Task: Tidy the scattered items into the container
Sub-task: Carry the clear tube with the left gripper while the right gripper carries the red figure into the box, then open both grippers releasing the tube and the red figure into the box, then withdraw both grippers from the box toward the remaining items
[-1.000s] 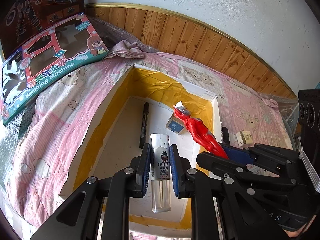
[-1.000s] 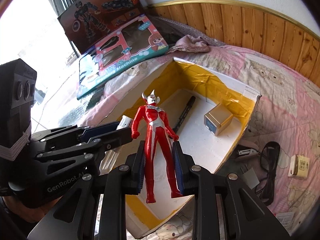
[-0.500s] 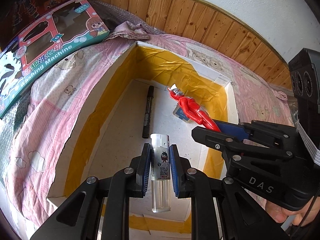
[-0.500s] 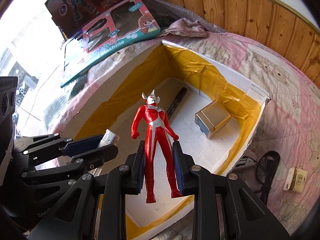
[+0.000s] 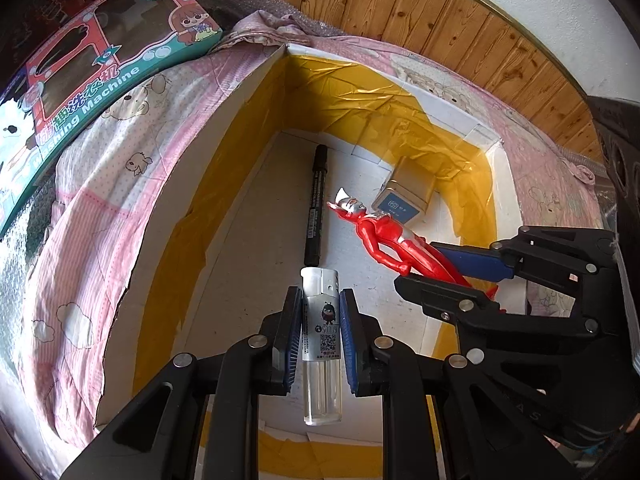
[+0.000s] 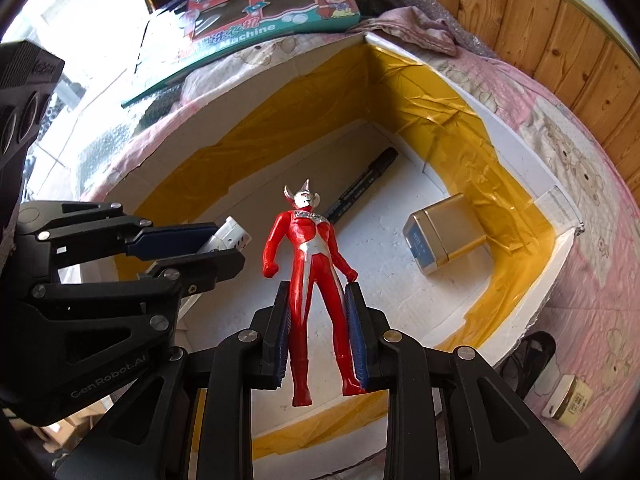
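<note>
My left gripper (image 5: 320, 300) is shut on a clear lighter (image 5: 321, 340) with a silver top, held over the white foam box (image 5: 248, 92) lined with yellow tape. My right gripper (image 6: 316, 296) is shut on the legs of a red and silver hero figure (image 6: 308, 248), also above the box floor. Inside the box lie a black marker (image 5: 316, 208) and a small gold tin (image 5: 408, 196). In the right wrist view the left gripper (image 6: 216, 246) holds the lighter (image 6: 232, 236) at the left; the marker (image 6: 364, 184) and tin (image 6: 444, 232) lie beyond the figure.
A pink quilt (image 5: 100, 168) covers the bed around the box. A toy washing machine carton (image 5: 100, 64) leans at the back left under wood panelling (image 5: 440, 12). To the right of the box lie a black cable (image 6: 528, 356) and a small cream box (image 6: 568, 400).
Both grippers have moved forward and down over the box, so its floor, marker and tin look closer. Each still holds its item.
</note>
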`<state>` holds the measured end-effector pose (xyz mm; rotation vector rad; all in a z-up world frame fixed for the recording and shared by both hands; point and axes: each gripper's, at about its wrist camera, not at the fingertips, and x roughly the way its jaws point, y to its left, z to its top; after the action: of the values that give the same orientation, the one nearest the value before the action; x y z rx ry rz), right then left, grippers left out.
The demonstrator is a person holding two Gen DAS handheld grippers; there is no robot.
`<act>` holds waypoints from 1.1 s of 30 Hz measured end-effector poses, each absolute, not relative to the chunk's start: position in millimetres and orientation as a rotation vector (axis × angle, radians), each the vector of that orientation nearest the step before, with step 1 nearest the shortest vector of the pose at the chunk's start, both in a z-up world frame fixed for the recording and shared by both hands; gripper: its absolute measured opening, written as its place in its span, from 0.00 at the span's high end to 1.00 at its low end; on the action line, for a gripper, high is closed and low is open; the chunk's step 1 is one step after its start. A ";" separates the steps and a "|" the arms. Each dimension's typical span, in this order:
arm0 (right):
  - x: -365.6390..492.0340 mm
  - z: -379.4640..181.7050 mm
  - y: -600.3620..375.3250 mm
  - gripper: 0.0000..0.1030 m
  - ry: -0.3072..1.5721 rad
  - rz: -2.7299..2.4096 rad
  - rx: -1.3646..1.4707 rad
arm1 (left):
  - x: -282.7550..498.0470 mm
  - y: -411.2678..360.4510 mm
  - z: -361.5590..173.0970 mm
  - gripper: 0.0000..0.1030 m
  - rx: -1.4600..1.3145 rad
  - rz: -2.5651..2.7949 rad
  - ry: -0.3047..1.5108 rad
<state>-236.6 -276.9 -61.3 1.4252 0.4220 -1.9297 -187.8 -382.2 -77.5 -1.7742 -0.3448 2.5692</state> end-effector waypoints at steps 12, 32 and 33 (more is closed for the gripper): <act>-234.3 -81.3 -290.4 0.73 0.574 -1.814 1.486 | -205.3 -398.3 -98.5 0.81 -1.930 2.511 -0.417; -173.9 2.1 -210.7 0.52 0.050 -2.091 1.049 | -153.2 -397.4 -41.4 0.49 -1.636 2.753 -0.371; -161.1 4.7 -203.9 0.52 0.013 -2.106 1.007 | -143.7 -391.5 -31.5 0.49 -1.556 2.815 -0.331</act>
<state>-161.1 -203.9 4.7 1.0074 0.0133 -2.1060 -143.7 -391.6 -31.5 -1.5560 -0.3307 2.8151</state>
